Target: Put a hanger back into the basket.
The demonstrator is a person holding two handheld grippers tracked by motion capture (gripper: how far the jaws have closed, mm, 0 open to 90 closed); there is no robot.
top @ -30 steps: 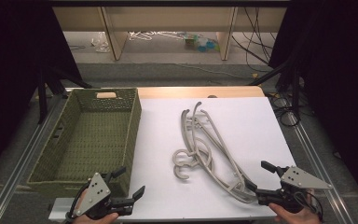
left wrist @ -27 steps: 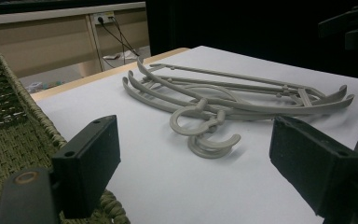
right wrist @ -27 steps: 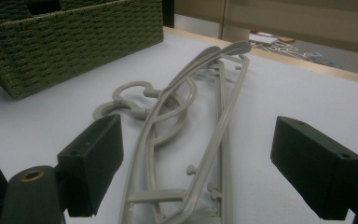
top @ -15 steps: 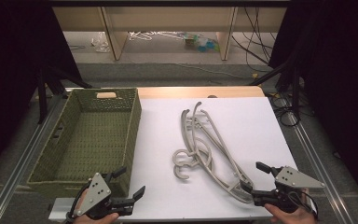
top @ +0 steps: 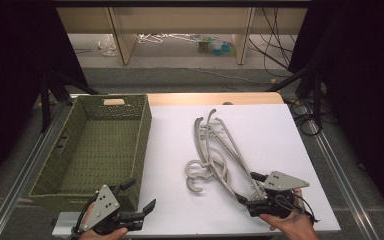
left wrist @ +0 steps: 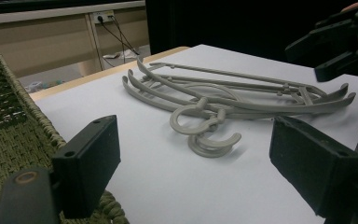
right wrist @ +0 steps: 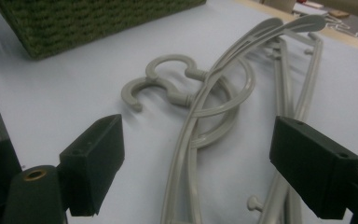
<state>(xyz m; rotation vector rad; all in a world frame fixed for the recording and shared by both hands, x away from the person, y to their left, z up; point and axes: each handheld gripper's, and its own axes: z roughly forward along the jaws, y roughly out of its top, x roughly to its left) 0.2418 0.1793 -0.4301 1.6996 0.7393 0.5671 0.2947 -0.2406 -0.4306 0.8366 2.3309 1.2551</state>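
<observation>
Several grey plastic hangers [top: 215,165] lie stacked on the white tabletop [top: 275,135], hooks toward the basket. In the left gripper view the hangers [left wrist: 233,93] lie ahead, well apart from my left gripper [left wrist: 200,168], which is open and empty. From above, the left gripper [top: 140,195] sits at the front edge beside the basket's near corner. My right gripper [top: 250,188] is open at the hangers' near ends. In its own view the right gripper [right wrist: 204,163] has its jaws on either side of the hanger arms [right wrist: 214,107], not closed on them.
A green woven basket [top: 145,125] stands empty on the left of the table; its corner [right wrist: 88,18] is at the top of the right gripper view. Shelving legs and cables lie on the floor beyond the table. The right gripper [left wrist: 340,46] appears far off in the left gripper view.
My right gripper has moved left and forward, bringing its open jaws over the near ends of the hangers. The left gripper and the hangers have stayed put.
</observation>
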